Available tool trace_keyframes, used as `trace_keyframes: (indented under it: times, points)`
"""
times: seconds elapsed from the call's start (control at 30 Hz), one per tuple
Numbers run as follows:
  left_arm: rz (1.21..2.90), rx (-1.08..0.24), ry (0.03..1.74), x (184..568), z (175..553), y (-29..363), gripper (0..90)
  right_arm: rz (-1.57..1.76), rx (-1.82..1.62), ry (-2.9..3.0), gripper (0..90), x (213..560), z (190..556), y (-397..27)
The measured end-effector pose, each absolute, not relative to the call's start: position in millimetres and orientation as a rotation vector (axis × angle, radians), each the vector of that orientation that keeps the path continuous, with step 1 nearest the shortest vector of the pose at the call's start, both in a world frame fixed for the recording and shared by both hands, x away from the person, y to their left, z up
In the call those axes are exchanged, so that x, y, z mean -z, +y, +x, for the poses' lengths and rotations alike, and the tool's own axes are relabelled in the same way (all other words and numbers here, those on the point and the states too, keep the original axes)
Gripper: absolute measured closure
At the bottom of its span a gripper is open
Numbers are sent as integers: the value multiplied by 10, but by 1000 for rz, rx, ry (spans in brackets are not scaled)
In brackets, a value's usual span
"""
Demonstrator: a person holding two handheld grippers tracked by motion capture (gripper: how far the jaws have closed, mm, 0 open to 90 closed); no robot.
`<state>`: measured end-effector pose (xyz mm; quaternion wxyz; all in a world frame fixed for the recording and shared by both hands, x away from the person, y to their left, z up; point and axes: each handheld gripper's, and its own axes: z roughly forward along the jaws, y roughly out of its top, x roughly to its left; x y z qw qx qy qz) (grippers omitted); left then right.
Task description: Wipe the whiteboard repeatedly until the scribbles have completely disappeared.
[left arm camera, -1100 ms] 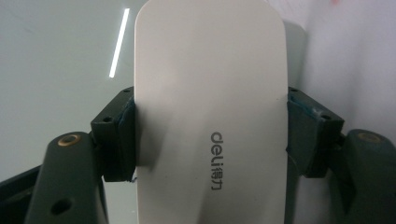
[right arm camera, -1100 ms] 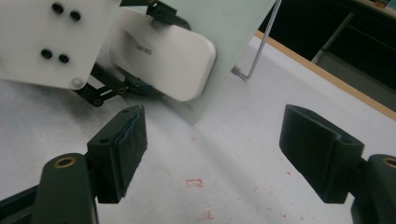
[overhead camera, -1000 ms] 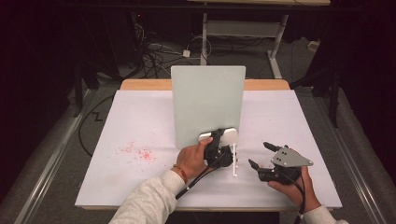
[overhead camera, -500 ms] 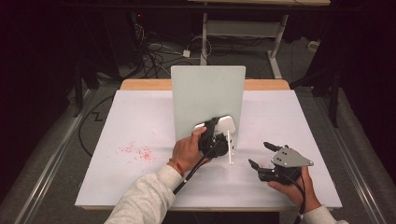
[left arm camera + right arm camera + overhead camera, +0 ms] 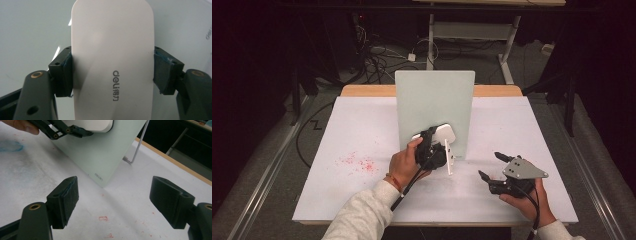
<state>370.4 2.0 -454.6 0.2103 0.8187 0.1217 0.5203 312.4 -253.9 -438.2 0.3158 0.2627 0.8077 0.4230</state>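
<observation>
While the left gripper (image 5: 439,145) clamps a white eraser (image 5: 112,60), the right gripper (image 5: 493,167) holds its jaws apart.

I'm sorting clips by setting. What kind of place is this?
Probably a lab test bench: a bare white table, loose cables on the floor behind, and an upright whiteboard.

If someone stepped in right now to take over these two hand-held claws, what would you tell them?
Left gripper: shut on the white eraser, jaws clamping its two sides, held up against the upright pale green board.
Right gripper: open, holding nothing, low over the table to the board's right.
Red smudges mark the white tabletop at left.
Done: eraser picked up and brought to the board.
Left, probably: wipe the board, then set the eraser down.
</observation>
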Motion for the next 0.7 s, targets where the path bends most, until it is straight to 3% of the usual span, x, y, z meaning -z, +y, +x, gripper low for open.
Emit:
trace_keyframes:
  times: [0.53,0.7]
  points:
    - [2408,-1472,281,4778,3592,356,289,696,-1107,2134,241,4394,3121,-2527]
    - [2401,-1417,327,4764,3587,428,289,685,-1109,2137,241,4394,3116,-2514]
